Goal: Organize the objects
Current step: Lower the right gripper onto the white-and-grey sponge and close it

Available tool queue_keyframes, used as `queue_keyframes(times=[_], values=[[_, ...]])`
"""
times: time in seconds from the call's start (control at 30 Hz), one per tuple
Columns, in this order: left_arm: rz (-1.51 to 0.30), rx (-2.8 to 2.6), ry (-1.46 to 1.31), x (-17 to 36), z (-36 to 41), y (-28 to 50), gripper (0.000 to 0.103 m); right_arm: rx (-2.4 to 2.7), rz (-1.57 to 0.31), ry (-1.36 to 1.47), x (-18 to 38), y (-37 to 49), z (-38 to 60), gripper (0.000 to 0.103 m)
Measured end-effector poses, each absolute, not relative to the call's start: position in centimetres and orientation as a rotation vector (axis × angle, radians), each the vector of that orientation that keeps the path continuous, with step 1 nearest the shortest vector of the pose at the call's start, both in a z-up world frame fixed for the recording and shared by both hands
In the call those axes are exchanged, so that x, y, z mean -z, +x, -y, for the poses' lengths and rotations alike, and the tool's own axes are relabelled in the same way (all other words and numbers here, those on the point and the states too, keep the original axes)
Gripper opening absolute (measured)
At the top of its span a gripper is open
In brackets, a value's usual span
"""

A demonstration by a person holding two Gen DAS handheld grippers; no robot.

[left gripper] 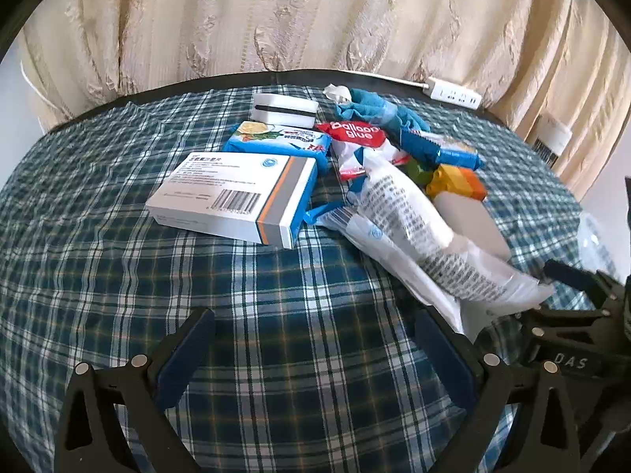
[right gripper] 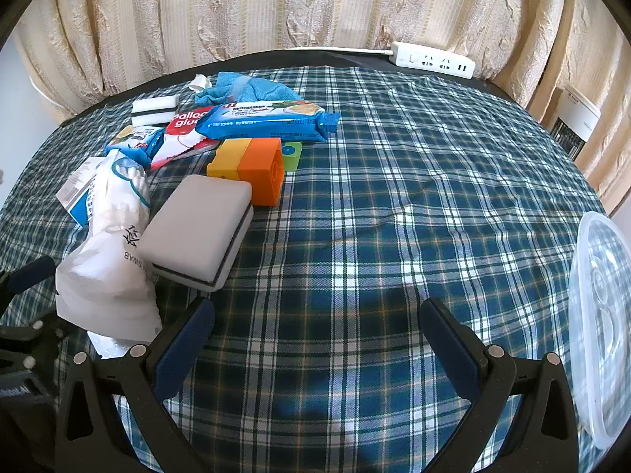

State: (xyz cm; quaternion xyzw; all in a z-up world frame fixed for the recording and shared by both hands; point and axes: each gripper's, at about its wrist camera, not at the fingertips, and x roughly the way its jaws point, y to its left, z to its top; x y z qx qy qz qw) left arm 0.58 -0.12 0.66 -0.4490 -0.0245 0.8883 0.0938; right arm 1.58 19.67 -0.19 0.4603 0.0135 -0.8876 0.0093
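Two views are recorded, taken in turn.

Left wrist view: the left gripper (left gripper: pixel 313 341) is seen with jaws spread fully apart; nothing is held or touched, and only the plaid tablecloth (left gripper: pixel 118 260) lies between the fingers. The objects are heaped ahead of the jaws and apart from them. A white medicine box (left gripper: pixel 236 197) lies ahead, left of centre. Behind it a blue wet-wipe pack (left gripper: pixel 276 144) and a white sponge block (left gripper: pixel 284 112) are noted. To the right are found a red "Balloon glue" packet (left gripper: pixel 357 136), a blue cloth (left gripper: pixel 370 108), a blue biscuit pack (left gripper: pixel 441 149) and coloured blocks (left gripper: pixel 457 181). A long cotton-swab bag (left gripper: pixel 418 228) runs from the heap toward the right finger, ending just beside it. Open cloth is left on the near and left sides. The right gripper's frame is visible at the lower right.

Right wrist view: the right gripper (right gripper: pixel 315 333) is likewise spread wide and empty over bare cloth. A grey sponge (right gripper: pixel 197 232) lies ahead and left of the left finger, touching the swab bag (right gripper: pixel 110 260). The heap occupies the left half. The right half is clear up to a clear plastic container (right gripper: pixel 599 315) at the right edge. A white power strip (right gripper: pixel 434 61) rests at the table's far rim before the curtain (right gripper: pixel 315 4).
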Motion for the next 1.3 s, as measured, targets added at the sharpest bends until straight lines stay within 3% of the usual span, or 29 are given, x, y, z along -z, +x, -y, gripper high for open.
queue_keyframes(times=[0.3, 0.63, 0.83, 1.1, 1.3], values=[[0.249, -2.634, -1.322, -1.0, 2.3, 0.4, 0.098, 2.773, -0.042, 1.433, 0.1, 1.7, -19.8, 0.103], [0.246, -2.682, -1.292, -1.5, 2.6, 1.0, 0.098, 2.74, 0.136, 1.363, -1.3, 2.6, -21.1, 0.102], [0.257, -2.695, -1.319, -1.2, 3.2, 1.0, 0.096, 2.729, 0.101, 1.267, -3.7, 2.4, -19.3, 0.1], [0.301, -2.727, -1.308, -1.7, 4.0, 1.3, 0.096, 2.637, 0.043, 1.319, -2.7, -0.4, -16.9, 0.084], [0.306, -2.725, -1.306, -1.9, 3.9, 1.4, 0.096, 2.615, 0.018, 1.307, -2.4, -1.0, -16.0, 0.079]])
